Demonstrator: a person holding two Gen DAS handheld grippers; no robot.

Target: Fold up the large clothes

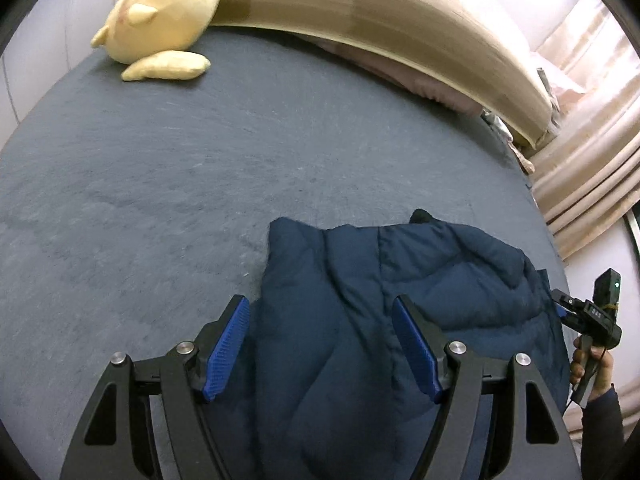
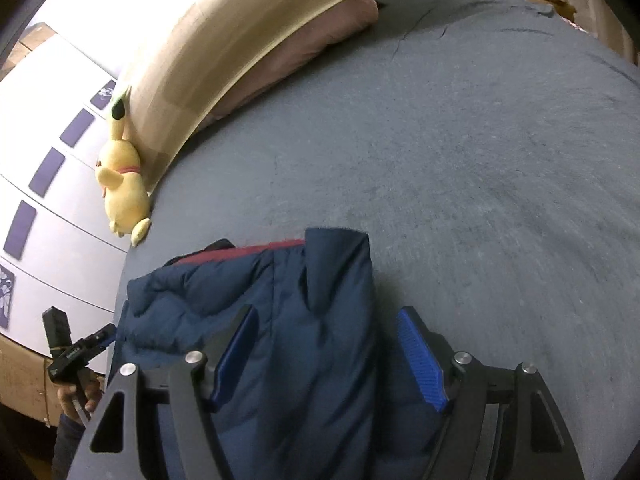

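A navy puffer jacket (image 1: 360, 300) lies bunched on the dark grey bed (image 1: 200, 160), with a red lining strip showing at its far edge in the right wrist view (image 2: 280, 245). My left gripper (image 1: 322, 312) is open, its blue pads either side of the jacket's left part. My right gripper (image 2: 326, 322) is open, straddling the jacket's (image 2: 280, 320) right part. Each gripper shows at the edge of the other's view, held by a hand: the right one (image 1: 592, 316) and the left one (image 2: 76, 352).
A yellow plush toy (image 1: 160, 20) lies at the bed's far left corner against the wooden headboard (image 1: 400, 12). A pink pillow (image 2: 300, 48) lies under the headboard. Curtains (image 1: 592, 152) hang at the right. A white wardrobe (image 2: 52, 200) stands beside the bed.
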